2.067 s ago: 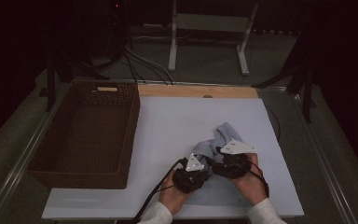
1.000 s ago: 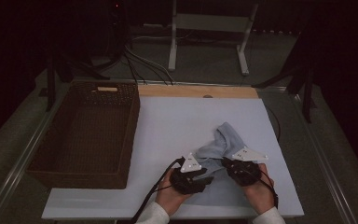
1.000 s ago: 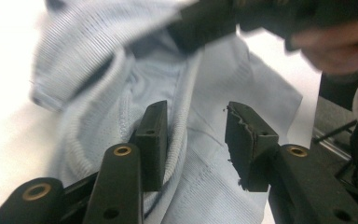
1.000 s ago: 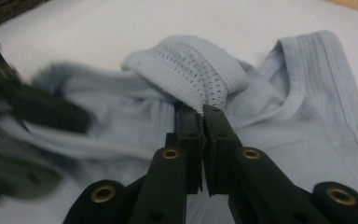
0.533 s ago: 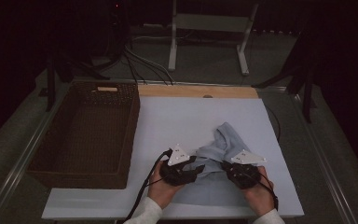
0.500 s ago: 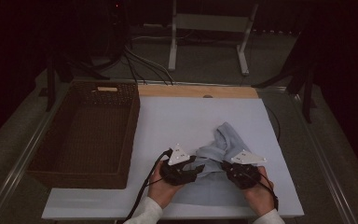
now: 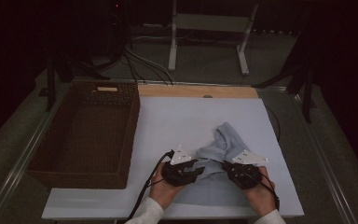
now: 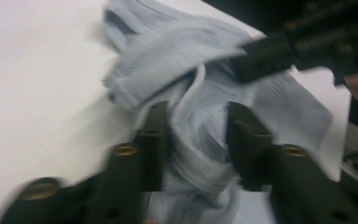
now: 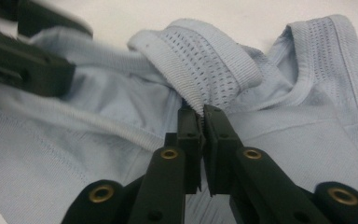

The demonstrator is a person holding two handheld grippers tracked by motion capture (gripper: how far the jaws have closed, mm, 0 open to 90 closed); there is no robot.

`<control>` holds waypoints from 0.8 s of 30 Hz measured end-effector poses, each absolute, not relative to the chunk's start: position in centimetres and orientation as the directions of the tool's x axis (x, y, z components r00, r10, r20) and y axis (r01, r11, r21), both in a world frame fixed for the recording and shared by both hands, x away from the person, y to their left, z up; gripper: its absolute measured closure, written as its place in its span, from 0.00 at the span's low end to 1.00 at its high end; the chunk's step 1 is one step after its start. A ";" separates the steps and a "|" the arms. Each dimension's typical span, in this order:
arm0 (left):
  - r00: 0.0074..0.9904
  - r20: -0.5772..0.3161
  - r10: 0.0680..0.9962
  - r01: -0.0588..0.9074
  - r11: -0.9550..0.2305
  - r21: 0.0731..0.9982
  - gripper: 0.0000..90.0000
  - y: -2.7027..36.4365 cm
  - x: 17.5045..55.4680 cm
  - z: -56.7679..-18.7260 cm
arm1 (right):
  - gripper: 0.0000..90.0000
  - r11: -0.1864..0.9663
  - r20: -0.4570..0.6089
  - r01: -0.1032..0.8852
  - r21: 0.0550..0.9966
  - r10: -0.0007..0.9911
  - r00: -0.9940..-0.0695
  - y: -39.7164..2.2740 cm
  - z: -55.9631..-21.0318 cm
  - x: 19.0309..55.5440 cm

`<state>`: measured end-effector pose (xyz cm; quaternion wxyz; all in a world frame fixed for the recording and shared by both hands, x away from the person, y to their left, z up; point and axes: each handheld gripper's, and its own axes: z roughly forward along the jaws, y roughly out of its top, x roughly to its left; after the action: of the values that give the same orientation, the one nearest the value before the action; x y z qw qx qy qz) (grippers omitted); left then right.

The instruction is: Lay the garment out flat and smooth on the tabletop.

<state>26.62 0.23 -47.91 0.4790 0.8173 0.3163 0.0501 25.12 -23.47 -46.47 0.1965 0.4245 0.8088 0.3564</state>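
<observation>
Jaws of both grippers [image 7: 200, 170] [image 7: 223, 164] hold pale-blue garment [image 7: 223, 140].

My table: white board [image 7: 177, 116] on top; on it a brown wicker basket [image 7: 86, 135], left, and a pale blue garment [image 7: 219, 149], near edge.

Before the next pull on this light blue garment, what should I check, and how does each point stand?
1. right gripper shut on the garment's ribbed edge: ok.
2. left gripper gripping: not ok; a fold of the garment lies between its jaws, which have just been closing, with gaps at both pads.
3. Garment lies on the white board, away from its edges: ok.
4. Basket at the left stands apart from the garment: ok.
5. Cables free of the cloth: cannot tell.
</observation>
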 end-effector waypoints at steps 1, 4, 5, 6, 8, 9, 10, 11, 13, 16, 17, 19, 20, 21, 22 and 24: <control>0.804 -0.214 0.555 0.460 -0.354 0.814 0.80 0.1 26.5 -47.9 | 0.91 0.385 -0.015 0.546 0.744 0.827 -0.562 -23.5 -46.4 25.1; 0.817 -0.197 0.542 0.447 -0.380 0.810 0.87 -0.3 26.1 -48.1 | 0.77 0.393 -0.040 0.536 0.747 0.832 -0.554 -23.5 -46.4 25.1; 0.820 -0.192 0.540 0.444 -0.386 0.809 0.88 -0.4 26.1 -48.2 | 0.73 0.396 -0.047 0.530 0.750 0.831 -0.554 -23.5 -46.3 25.1; 0.821 -0.194 0.537 0.444 -0.386 0.809 0.89 -0.5 26.0 -48.2 | 0.69 0.397 -0.048 0.527 0.751 0.829 -0.557 -23.4 -46.2 25.1; 0.825 -0.190 0.532 0.441 -0.395 0.806 0.90 -0.7 25.9 -48.3 | 0.64 0.394 -0.051 0.515 0.762 0.828 -0.558 -23.3 -45.9 25.1; 0.828 -0.185 0.530 0.437 -0.401 0.805 0.90 -0.7 25.9 -48.4 | 0.61 0.395 -0.054 0.510 0.764 0.827 -0.560 -23.2 -45.8 25.2; 0.829 -0.185 0.529 0.436 -0.402 0.805 0.91 -0.8 25.8 -48.4 | 0.59 0.400 -0.060 0.503 0.766 0.824 -0.564 -23.1 -45.7 25.2; 0.832 -0.180 0.525 0.431 -0.407 0.805 0.91 -0.9 25.8 -48.5 | 0.58 0.406 -0.069 0.497 0.767 0.822 -0.565 -23.0 -45.5 25.3; 0.833 -0.175 0.525 0.427 -0.410 0.806 0.91 -1.1 25.6 -48.6 | 0.56 0.415 -0.081 0.483 0.771 0.816 -0.572 -22.6 -45.3 25.3; 0.838 -0.175 0.518 0.426 -0.417 0.803 0.91 -1.3 25.5 -48.7 | 0.55 0.436 -0.107 0.464 0.772 0.807 -0.581 -22.1 -45.0 25.5; 0.840 -0.173 0.514 0.423 -0.422 0.802 0.91 -1.3 25.5 -48.7 | 0.54 0.440 -0.109 0.461 0.771 0.804 -0.584 -21.9 -44.9 25.5; 0.844 -0.171 0.508 0.419 -0.427 0.801 0.91 -1.5 25.4 -48.8 | 0.53 0.461 -0.127 0.457 0.761 0.795 -0.593 -21.4 -44.9 25.7; 0.844 -0.170 0.508 0.419 -0.427 0.801 0.91 -1.5 25.4 -48.8 | 0.53 0.469 -0.136 0.451 0.759 0.792 -0.596 -21.2 -44.9 25.8; 0.844 -0.170 0.508 0.419 -0.427 0.802 0.91 -1.6 25.3 -48.8 | 0.53 0.473 -0.138 0.450 0.758 0.790 -0.598 -21.0 -44.9 25.8; 0.845 -0.170 0.507 0.419 -0.428 0.801 0.91 -1.6 25.3 -48.8 | 0.52 0.482 -0.144 0.447 0.754 0.784 -0.603 -20.8 -44.9 25.9; 0.845 -0.172 0.507 0.419 -0.427 0.801 0.91 -1.7 25.3 -48.9 | 0.50 0.488 -0.141 0.445 0.751 0.777 -0.614 -20.4 -45.0 26.0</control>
<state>25.27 -1.70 -48.87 0.4594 0.8434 0.2745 0.0475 26.00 -20.37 -45.00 0.2394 0.3684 0.8287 0.3467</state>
